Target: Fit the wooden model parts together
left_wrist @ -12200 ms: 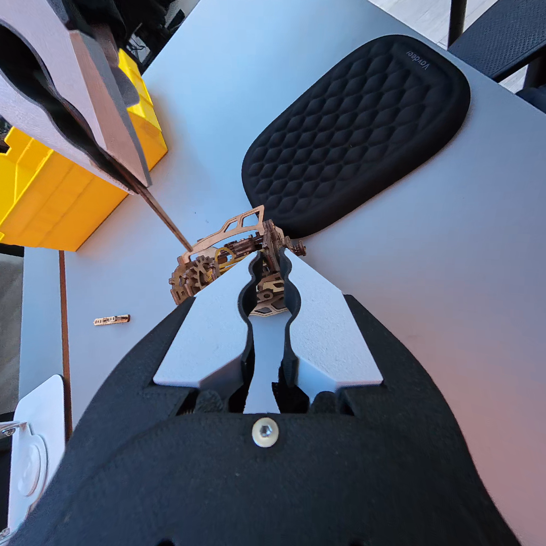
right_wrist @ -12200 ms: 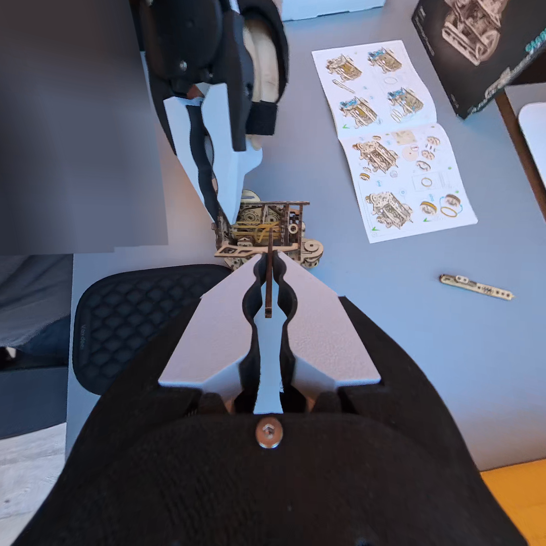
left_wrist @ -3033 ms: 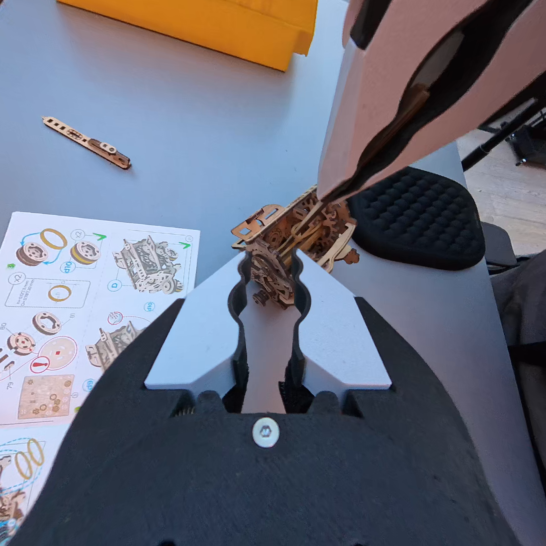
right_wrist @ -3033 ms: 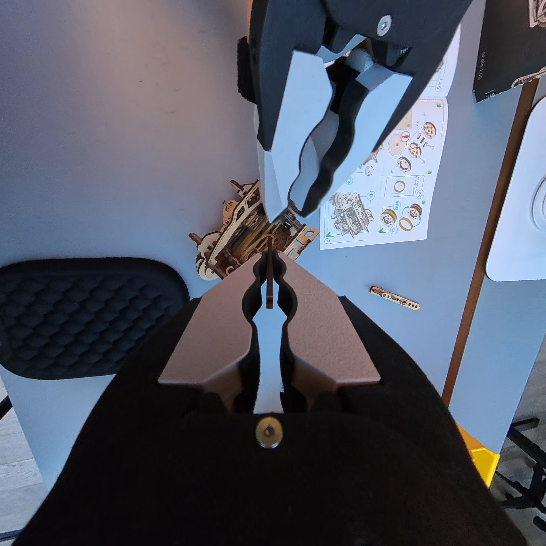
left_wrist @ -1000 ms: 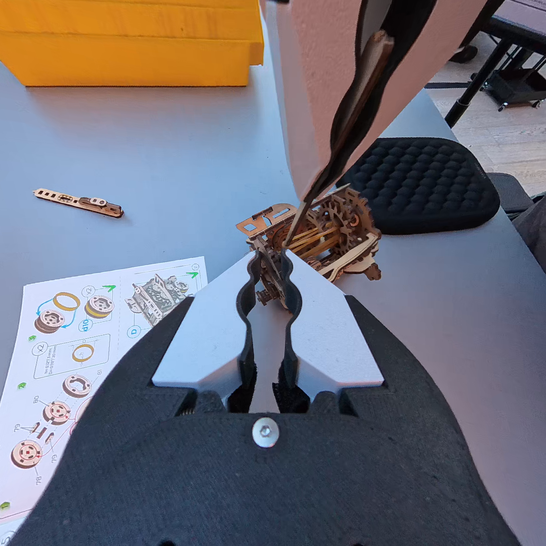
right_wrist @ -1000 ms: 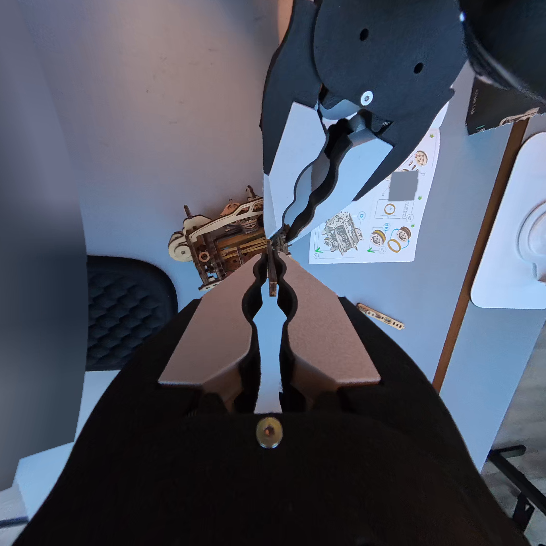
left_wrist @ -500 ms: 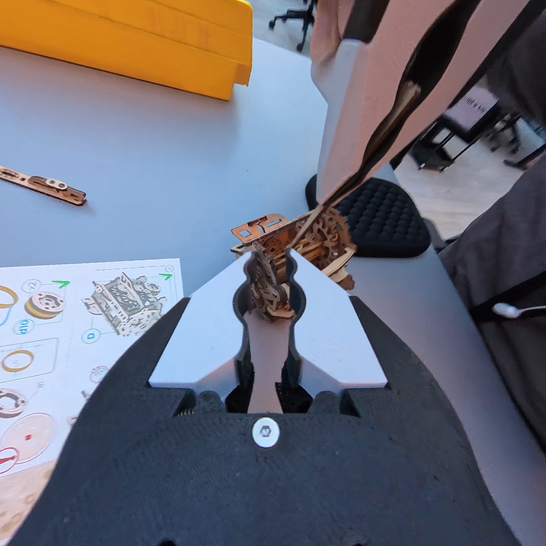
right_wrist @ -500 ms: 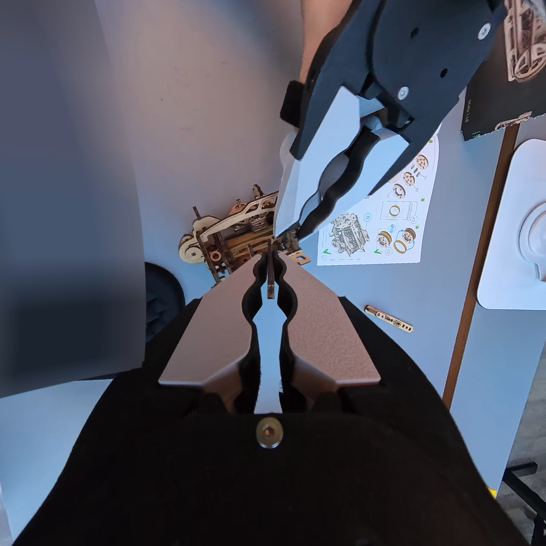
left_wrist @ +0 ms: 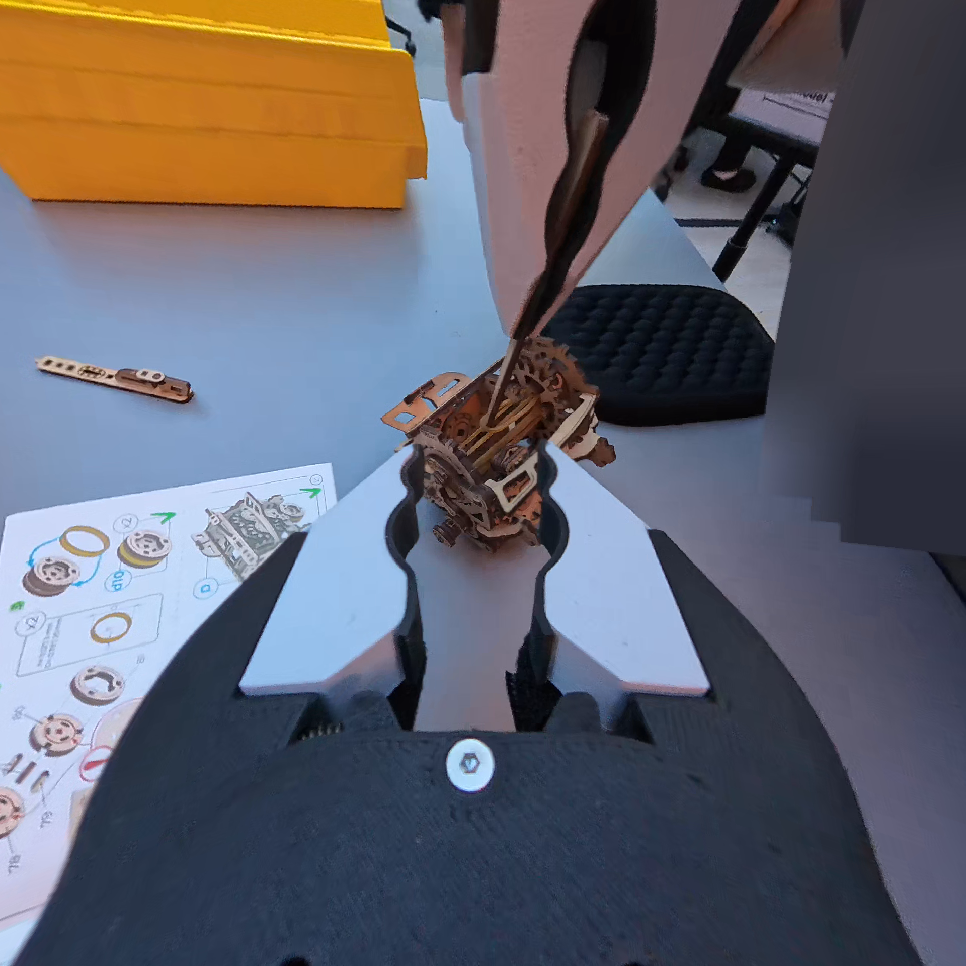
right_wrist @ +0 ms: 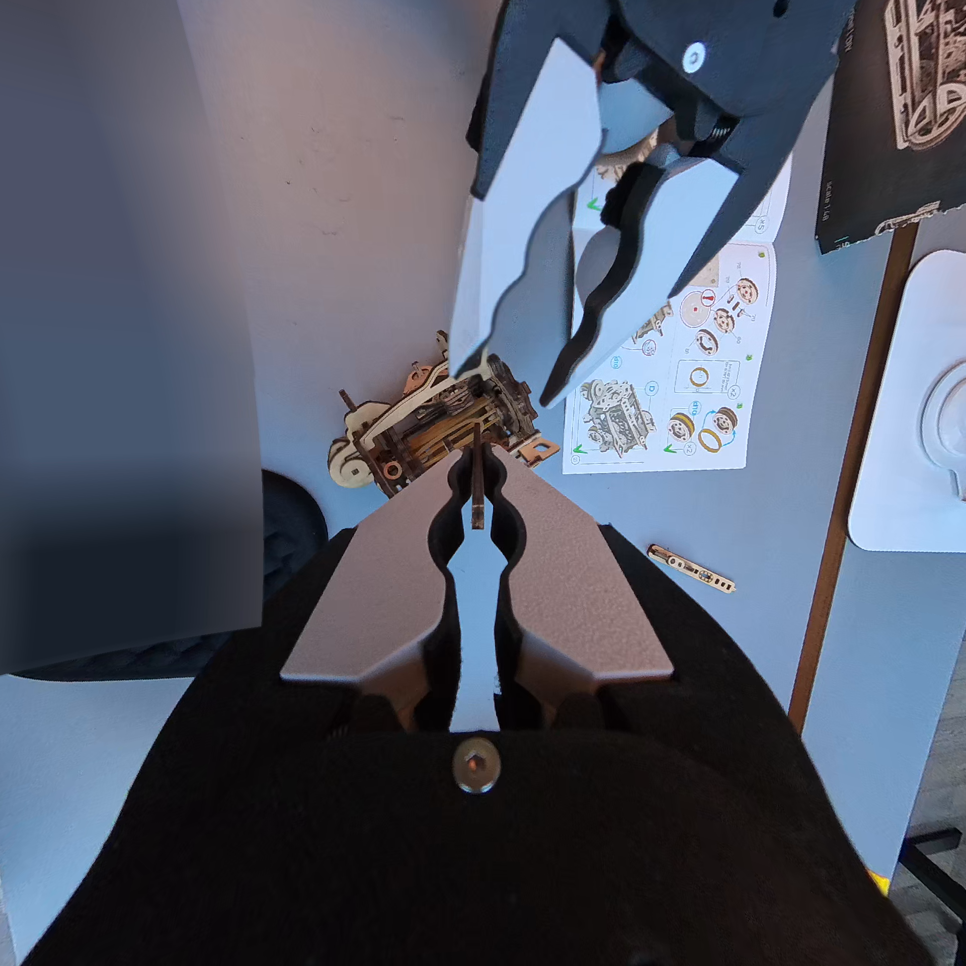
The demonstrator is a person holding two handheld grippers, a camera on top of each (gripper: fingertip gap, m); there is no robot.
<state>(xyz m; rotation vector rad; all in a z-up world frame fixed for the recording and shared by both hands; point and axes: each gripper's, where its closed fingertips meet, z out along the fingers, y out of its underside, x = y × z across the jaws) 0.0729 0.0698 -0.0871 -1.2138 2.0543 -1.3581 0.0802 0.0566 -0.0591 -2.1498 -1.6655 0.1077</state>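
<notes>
Wooden model [left_wrist: 496, 460], one, sits on the grey surface [left_wrist: 261, 313] beside the black pad [left_wrist: 658, 355]; left gripper [left_wrist: 478, 465] fingers, nearly closed a second ago, now spread wide around its near end. Right gripper [right_wrist: 474, 460] stays clenched on one thin wooden strip [right_wrist: 476, 486], tip poked among the rubber bands. Also one loose wooden strip [left_wrist: 115, 372], one instruction sheet [left_wrist: 104, 601], one yellow bin [left_wrist: 209, 99].

A yellow bin [left_wrist: 209, 104] sits at the far edge of a grey table [left_wrist: 261, 313], with a black cushioned pad [left_wrist: 664, 350] to its right
</notes>
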